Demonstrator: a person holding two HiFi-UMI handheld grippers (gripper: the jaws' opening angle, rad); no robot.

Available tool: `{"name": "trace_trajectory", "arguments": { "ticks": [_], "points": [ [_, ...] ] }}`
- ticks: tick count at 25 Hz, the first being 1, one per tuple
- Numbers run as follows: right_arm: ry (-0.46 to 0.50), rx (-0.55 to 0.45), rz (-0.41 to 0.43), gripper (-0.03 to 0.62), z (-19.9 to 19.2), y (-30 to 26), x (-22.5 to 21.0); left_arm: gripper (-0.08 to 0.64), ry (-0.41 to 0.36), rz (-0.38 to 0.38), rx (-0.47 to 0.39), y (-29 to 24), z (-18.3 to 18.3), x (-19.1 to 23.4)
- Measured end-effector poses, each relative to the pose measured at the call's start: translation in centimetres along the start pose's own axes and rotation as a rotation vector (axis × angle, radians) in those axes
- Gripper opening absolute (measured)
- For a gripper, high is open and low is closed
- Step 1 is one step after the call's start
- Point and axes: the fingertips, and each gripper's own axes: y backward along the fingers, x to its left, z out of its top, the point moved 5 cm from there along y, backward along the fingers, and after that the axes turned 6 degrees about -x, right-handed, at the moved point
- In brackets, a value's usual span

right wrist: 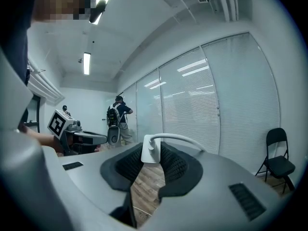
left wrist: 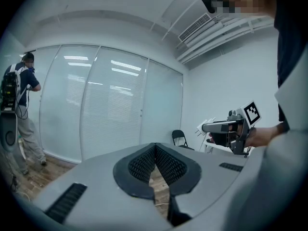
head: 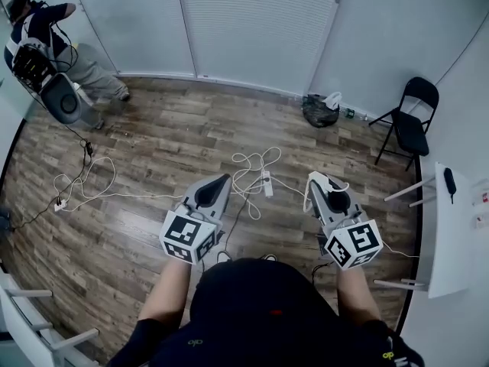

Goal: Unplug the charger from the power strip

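1. The left claw [left wrist: 155, 147] is showing a grey shell with black, finely ribbed pads [left wrist: 139, 165].
2. The right claw [right wrist: 155, 148] is wearing the same grey and black; the charger [right wrist: 149, 154] and its cable [right wrist: 183, 139] are appearing plain white.
3. Each marker cube [head: 189, 235] is showing black square patterns on white faces.
4. The floor [head: 153, 144] is showing grey-brown wood planking with streaked grain.
5. The power strip [head: 267, 183] and the looped cords [head: 252, 163] are appearing white.
6. The folding chair [head: 410, 125] is appearing black.
7. The blinds [head: 260, 21] are showing pale grey-white, finely lined with horizontal slats.
8. The counter [head: 451, 235] is appearing white.
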Motion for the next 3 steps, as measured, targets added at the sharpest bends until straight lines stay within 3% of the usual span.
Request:
{"name": "trace_trajectory", "arguments": {
  "ticks": [3],
  "points": [
    [0.008,0.002,-0.009,0.109,0.02,0.04,0.23,0.018,0.009,-0.01,0.0,0.15,0.06,0.14]
  ]
}}
